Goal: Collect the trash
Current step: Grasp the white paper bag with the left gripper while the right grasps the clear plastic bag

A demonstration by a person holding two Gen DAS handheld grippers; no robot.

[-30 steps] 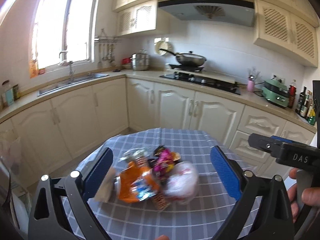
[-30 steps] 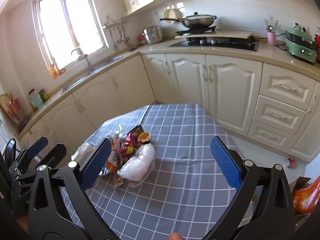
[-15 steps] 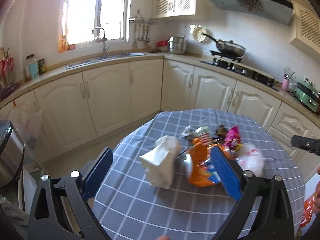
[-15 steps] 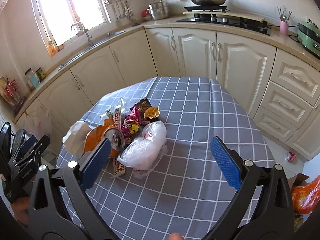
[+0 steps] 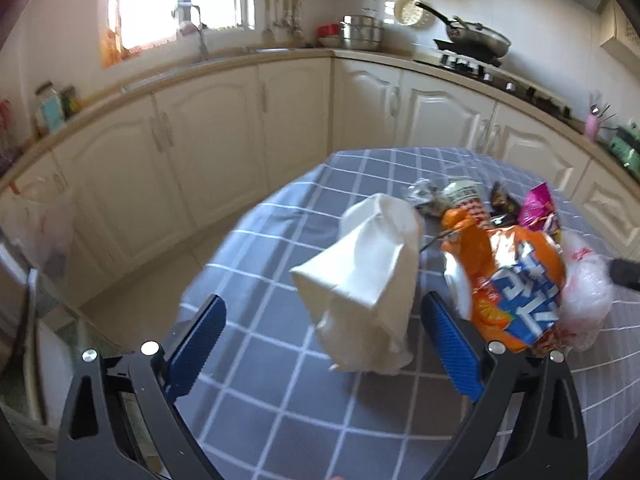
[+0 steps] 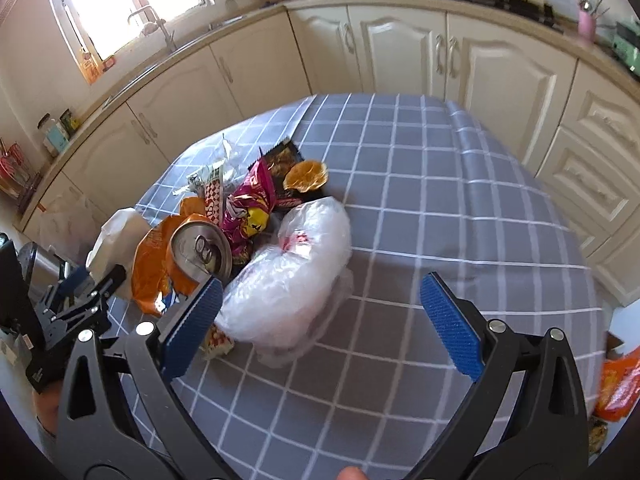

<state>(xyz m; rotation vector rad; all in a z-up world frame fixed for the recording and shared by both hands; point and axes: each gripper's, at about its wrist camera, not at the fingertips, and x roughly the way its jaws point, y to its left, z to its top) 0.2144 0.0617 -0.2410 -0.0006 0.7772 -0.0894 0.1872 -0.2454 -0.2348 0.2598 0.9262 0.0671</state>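
The left claw (image 5: 322,332) hangs over the table (image 5: 280,412), which wears a grey checked cloth, its blue pads spread wide. A crumpled white paper bag (image 5: 368,276) sits ahead of the gap, nearer the right pad, apart from both. At three o'clock of the bag lies an orange snack wrapper (image 5: 516,280), touching a clear plastic bag (image 5: 588,292) further right. At one o'clock a pink wrapper (image 5: 538,204) and smaller scraps crowd together. Cream cabinets (image 5: 224,148) curve round from nine to two o'clock.
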